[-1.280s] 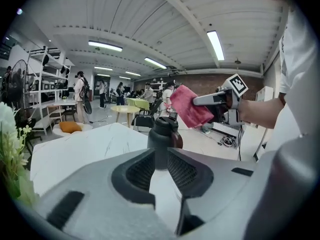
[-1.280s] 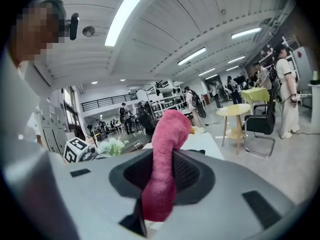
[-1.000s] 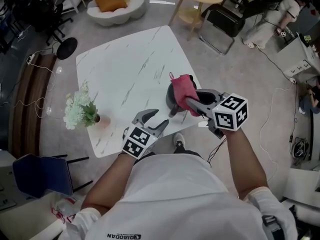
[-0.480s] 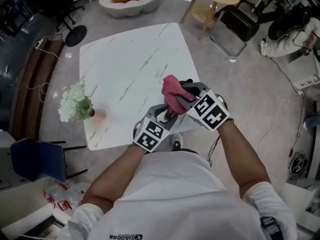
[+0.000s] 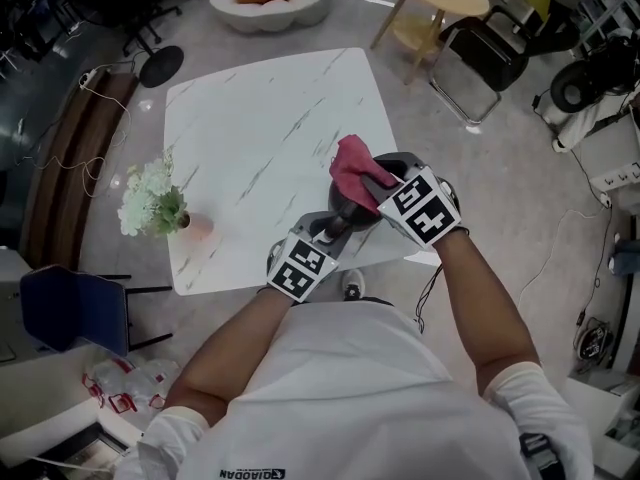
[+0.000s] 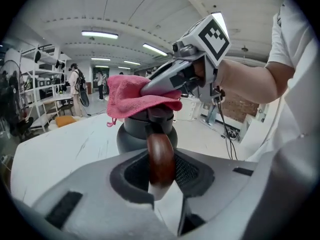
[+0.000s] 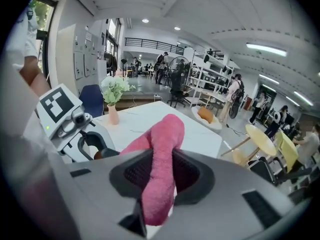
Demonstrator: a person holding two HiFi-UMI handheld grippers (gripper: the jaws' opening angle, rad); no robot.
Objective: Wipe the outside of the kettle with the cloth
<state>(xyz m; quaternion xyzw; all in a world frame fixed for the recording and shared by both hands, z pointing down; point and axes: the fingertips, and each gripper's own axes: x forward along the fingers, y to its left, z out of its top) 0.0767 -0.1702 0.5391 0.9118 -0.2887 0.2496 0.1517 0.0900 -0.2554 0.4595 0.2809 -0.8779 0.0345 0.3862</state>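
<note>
Plainly, the layout is one grip to steady and one to wipe. At the left of the head view a vase of flowers (image 5: 150,206) stands on the white table (image 5: 250,118), well apart from the work.

Left gripper (image 5: 335,236) — jaws have just been closing, and the left gripper view shows the brown wooden handle (image 6: 160,159) between them, pads against its sides. Judged purpose: to brace the kettle (image 5: 350,210) so it does not slide or turn under wiping pressure.

The kettle stands upright near the table's lower right edge, long axis vertical, handle pointing to the lower left of the frame, toward the person. Which way the spout faces cannot be made out.

The pink cloth (image 5: 352,166) lies draped on the kettle's top. Right gripper (image 5: 373,183) — clamped on a fold of that cloth, angled down from the right, placed to drag it over the outer wall.
</note>
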